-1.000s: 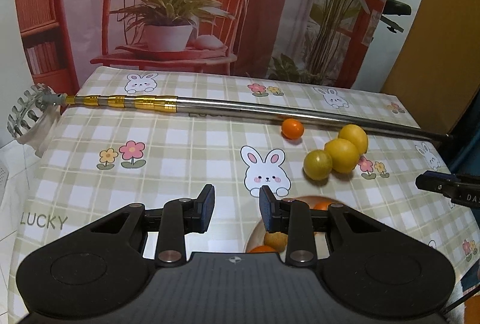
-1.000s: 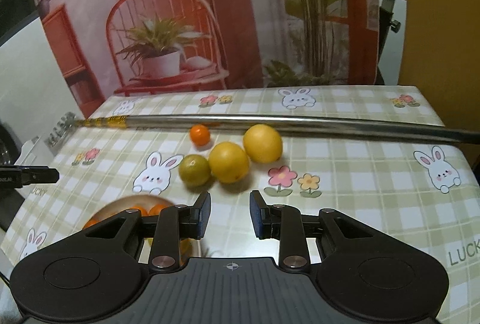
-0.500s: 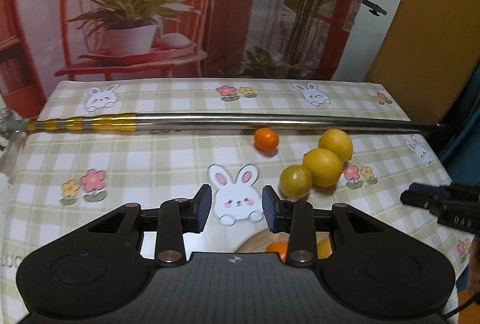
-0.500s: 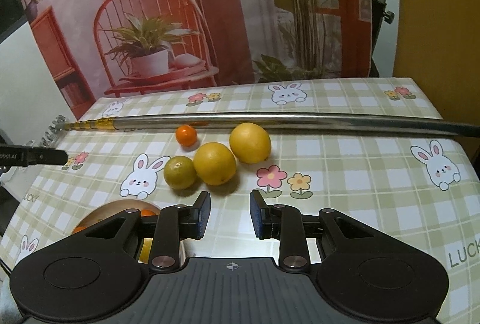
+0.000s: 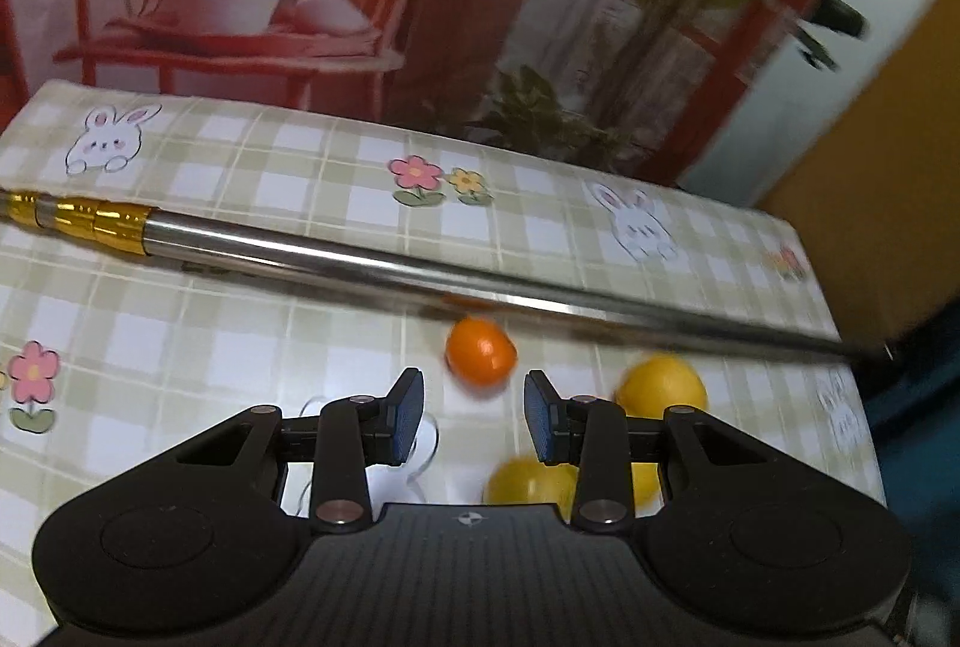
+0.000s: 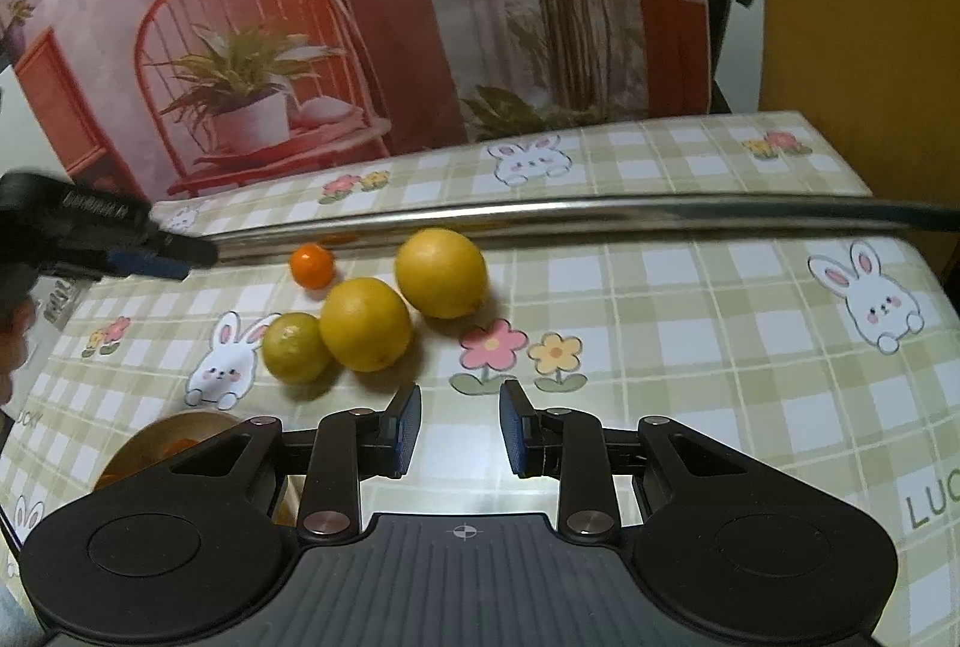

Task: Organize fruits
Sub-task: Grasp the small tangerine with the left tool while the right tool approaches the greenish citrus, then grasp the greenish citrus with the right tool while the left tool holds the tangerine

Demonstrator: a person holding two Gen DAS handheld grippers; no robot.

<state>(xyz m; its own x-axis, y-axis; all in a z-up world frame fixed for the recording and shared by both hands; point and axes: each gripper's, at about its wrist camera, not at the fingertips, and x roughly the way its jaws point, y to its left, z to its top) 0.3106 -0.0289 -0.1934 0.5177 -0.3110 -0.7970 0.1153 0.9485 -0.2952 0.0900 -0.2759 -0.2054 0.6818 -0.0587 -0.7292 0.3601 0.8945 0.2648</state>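
Note:
Four fruits lie on the checked tablecloth. They are a small orange point(image 6: 311, 264), two yellow lemons point(image 6: 441, 272) point(image 6: 366, 323) and a greenish lime point(image 6: 297, 347). My left gripper point(image 5: 474, 425) is open and empty, and the small orange point(image 5: 480, 354) lies just beyond its fingertips. In that blurred view a lemon point(image 5: 660, 386) shows to the right and the lime point(image 5: 528, 479) sits low behind the right finger. The left gripper point(image 6: 150, 260) also reaches in from the left edge of the right wrist view. My right gripper point(image 6: 460, 428) hovers nearer than the fruits, its jaws drawn close with nothing between them.
A long metal pole point(image 6: 600, 215) with a gold-banded end point(image 5: 90, 221) lies across the table behind the fruits. A brown bowl point(image 6: 174, 418) holding orange fruit sits at the lower left, partly hidden by my right gripper. A printed backdrop stands behind the table.
My left gripper has swung right and forward toward the fruits, its jaws a little wider, and the bowl has left its view. My right gripper has edged forward and down, so the fruits look larger.

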